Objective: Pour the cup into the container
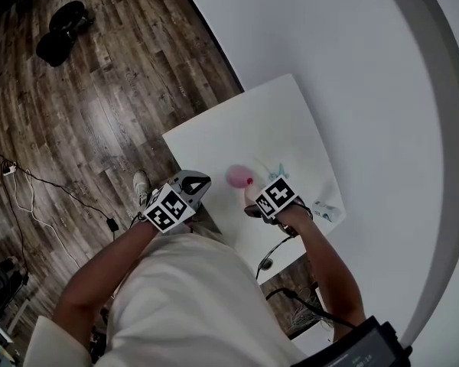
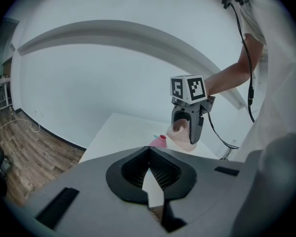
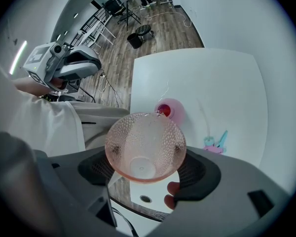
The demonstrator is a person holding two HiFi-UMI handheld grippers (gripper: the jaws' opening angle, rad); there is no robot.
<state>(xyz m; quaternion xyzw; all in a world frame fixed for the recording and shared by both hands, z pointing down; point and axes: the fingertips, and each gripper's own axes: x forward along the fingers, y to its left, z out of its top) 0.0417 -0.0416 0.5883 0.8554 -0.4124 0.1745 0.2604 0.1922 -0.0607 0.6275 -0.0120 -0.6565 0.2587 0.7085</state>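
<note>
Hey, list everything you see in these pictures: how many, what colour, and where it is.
table: one, white, by the white wall
cup: one, clear pink, dimpled, looks empty, in the right gripper over the table
container: one, pink, red inside, on the table just beyond the cup
small item: one, teal and pink, on the table near its edge
floor: brown wood planks
round things: two, black, on the floor far from the table
cables: black, on the floor
left gripper: grey, shut, empty, off the table
right gripper: grey, shut on the cup
</note>
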